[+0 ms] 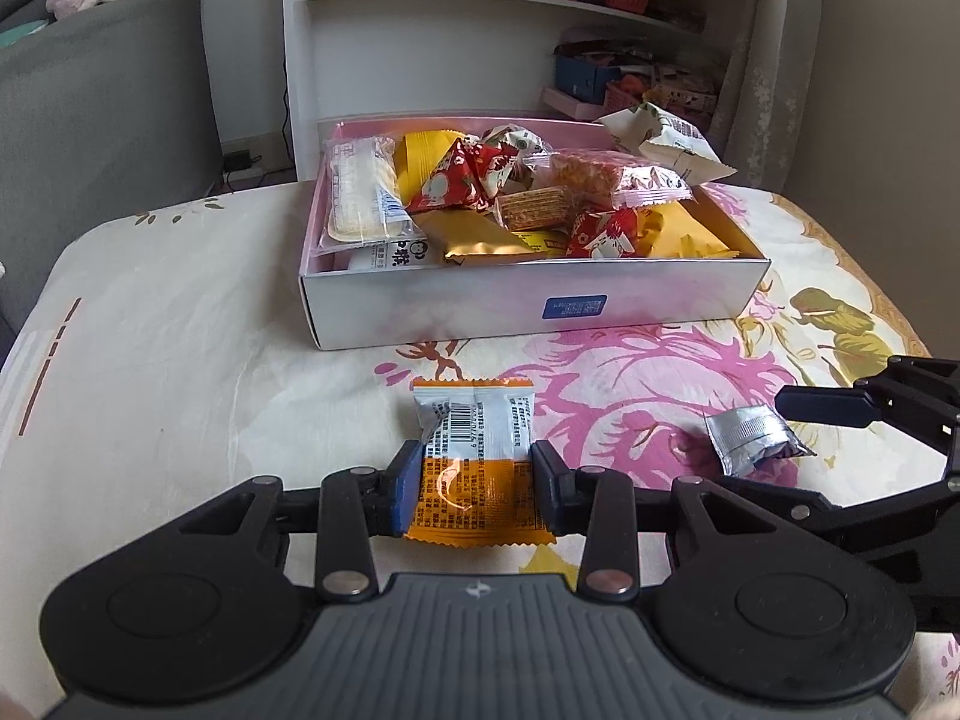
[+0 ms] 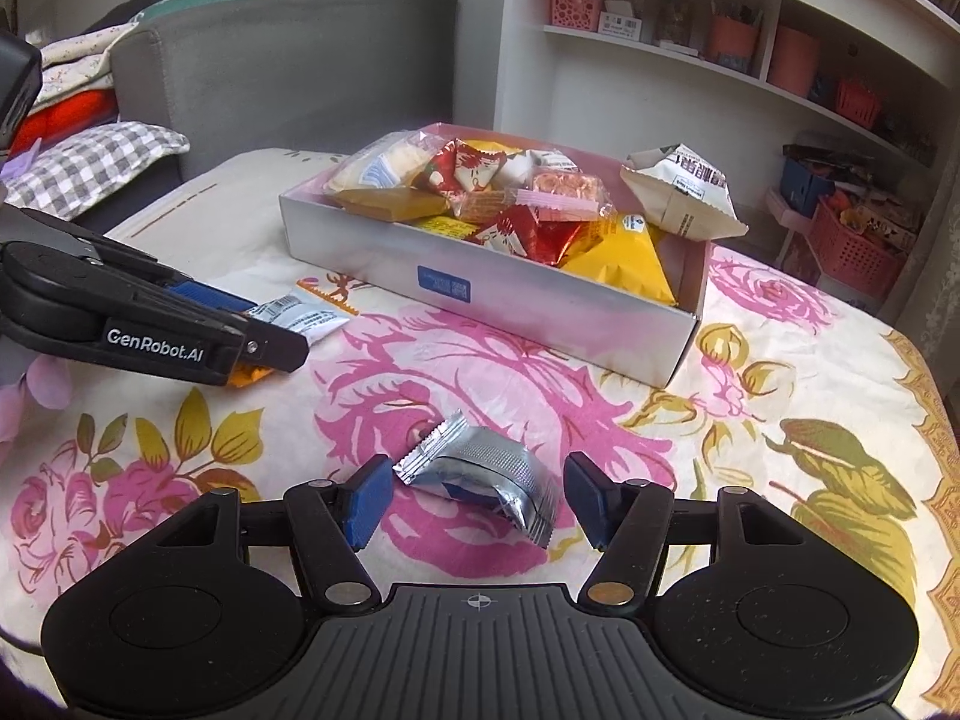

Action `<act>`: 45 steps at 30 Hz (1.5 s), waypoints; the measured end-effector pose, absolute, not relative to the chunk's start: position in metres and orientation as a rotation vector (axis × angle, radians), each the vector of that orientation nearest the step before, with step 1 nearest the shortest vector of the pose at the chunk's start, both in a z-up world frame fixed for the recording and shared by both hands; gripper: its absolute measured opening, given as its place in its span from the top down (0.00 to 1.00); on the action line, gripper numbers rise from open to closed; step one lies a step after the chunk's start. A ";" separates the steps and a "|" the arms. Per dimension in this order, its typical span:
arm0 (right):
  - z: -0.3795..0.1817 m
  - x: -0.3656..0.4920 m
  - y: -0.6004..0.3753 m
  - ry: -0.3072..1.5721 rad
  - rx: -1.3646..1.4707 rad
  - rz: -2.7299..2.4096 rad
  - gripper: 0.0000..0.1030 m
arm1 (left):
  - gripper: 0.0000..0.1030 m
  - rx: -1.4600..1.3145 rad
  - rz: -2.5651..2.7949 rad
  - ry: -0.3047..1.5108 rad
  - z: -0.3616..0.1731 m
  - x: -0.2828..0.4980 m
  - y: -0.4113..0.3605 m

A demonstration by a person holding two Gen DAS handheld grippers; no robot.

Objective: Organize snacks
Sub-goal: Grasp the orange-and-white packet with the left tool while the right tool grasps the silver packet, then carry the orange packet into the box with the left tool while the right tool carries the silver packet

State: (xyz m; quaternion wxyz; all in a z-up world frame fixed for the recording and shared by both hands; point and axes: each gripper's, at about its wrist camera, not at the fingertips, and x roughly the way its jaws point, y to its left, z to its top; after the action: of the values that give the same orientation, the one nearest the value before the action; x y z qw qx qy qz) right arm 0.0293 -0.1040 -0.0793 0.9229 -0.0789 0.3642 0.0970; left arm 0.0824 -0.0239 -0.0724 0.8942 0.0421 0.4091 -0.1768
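Note:
A white and orange snack packet [image 1: 474,456] lies on the floral cloth, and my left gripper [image 1: 474,489] is shut on its sides; the packet also shows in the right wrist view [image 2: 306,318]. A silver foil packet [image 2: 486,480] lies between the blue pads of my right gripper [image 2: 474,501], which is open around it without touching. The foil packet shows in the left wrist view [image 1: 750,435] too. A white box [image 1: 528,306] full of several snack packets stands behind both; it also shows in the right wrist view [image 2: 540,312].
A white puffed bag [image 2: 684,192] leans on the box's far right corner. A grey sofa [image 2: 282,66] stands to the left, a white shelf unit [image 2: 690,60] with baskets behind. The table edge runs along the right [image 2: 924,396].

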 end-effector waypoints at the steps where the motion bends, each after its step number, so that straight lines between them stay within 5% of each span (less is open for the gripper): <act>1: -0.079 0.029 -0.105 0.747 -0.171 0.205 0.39 | 0.66 0.090 -0.368 0.849 -0.072 0.082 -0.024; 17: -0.081 0.035 -0.111 0.740 -0.288 0.273 0.39 | 0.66 0.110 -0.400 0.868 -0.074 0.076 -0.032; 21: -0.082 0.040 -0.110 0.729 -0.254 0.256 0.44 | 0.66 0.102 -0.398 0.873 -0.073 0.075 -0.030; 25: -0.082 0.041 -0.104 0.726 -0.265 0.273 0.63 | 0.66 0.090 -0.397 0.873 -0.071 0.075 -0.026; 30: -0.081 0.038 -0.097 0.724 -0.294 0.282 0.73 | 0.66 0.085 -0.402 0.866 -0.067 0.072 -0.026; 45: -0.049 0.043 -0.122 0.651 -0.193 0.190 0.73 | 0.66 0.055 -0.415 0.767 -0.034 0.066 -0.018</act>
State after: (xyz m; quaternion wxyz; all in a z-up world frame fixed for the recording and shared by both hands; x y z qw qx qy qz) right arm 0.0428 -0.1220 -0.0494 0.9385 -0.0944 0.3187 0.0930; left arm 0.0656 -0.0176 -0.0336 0.9060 0.0265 0.3716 -0.2009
